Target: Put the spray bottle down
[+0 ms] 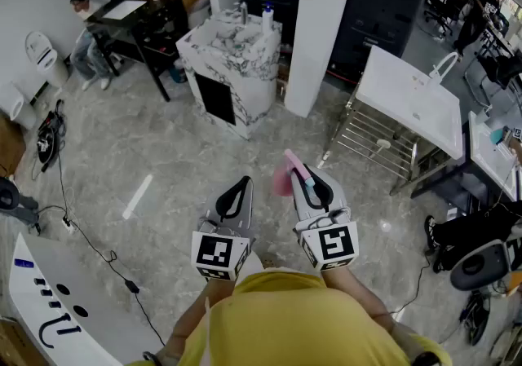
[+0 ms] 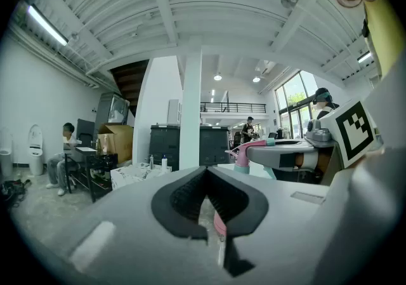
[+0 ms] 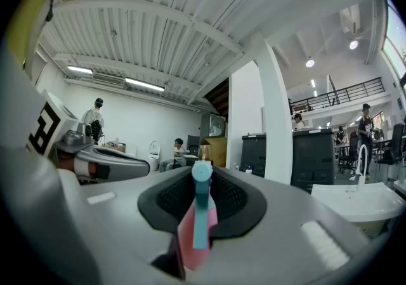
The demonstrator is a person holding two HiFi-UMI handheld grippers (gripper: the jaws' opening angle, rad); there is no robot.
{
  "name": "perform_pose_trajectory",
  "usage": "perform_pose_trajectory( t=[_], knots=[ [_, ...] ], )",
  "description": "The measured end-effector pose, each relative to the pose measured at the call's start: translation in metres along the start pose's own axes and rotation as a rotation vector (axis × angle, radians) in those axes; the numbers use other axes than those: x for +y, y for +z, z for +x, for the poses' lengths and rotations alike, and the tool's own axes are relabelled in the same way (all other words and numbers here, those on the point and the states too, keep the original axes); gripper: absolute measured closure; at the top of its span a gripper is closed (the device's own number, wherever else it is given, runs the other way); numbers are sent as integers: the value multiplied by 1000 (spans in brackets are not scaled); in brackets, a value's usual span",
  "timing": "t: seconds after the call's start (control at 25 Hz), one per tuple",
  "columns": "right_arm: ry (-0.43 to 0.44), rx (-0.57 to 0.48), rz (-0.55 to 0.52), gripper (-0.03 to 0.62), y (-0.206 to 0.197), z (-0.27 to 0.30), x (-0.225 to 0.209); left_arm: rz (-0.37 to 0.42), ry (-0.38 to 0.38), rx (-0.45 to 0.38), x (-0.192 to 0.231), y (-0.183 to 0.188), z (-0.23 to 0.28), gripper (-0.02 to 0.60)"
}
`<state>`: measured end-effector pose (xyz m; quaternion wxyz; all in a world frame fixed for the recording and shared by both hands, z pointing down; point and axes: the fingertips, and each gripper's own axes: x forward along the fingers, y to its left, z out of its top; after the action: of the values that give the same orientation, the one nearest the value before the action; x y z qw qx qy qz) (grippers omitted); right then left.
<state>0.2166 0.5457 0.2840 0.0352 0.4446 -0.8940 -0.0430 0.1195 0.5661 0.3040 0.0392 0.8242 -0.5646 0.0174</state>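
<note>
A pink spray bottle point(image 1: 287, 173) is held in mid-air above the grey floor point(image 1: 163, 144), its teal-trimmed sprayer head lying level with the nozzle aimed toward the far side, away from the person. Its body hangs below, with the long axis roughly upright. The right gripper point(image 1: 312, 177) has its fingers pinched on the bottle's head, while just to its left the left gripper point(image 1: 242, 185) is level with fingers pressed together on nothing; farther off are a marble-patterned cabinet point(image 1: 232, 63) and a white pillar point(image 1: 322, 22).
</note>
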Motion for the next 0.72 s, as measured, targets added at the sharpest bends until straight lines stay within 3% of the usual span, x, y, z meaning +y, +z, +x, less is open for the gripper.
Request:
perform_pose_trajectory(
  t=[0.32, 0.72],
  knots=[
    [-16, -5, 37, 531, -10, 7, -17, -2, -22, 8, -3, -7, 16, 583],
    [-57, 7, 18, 531, -24, 94, -45, -22, -66, 14, 60, -16, 90, 583]
  ],
)
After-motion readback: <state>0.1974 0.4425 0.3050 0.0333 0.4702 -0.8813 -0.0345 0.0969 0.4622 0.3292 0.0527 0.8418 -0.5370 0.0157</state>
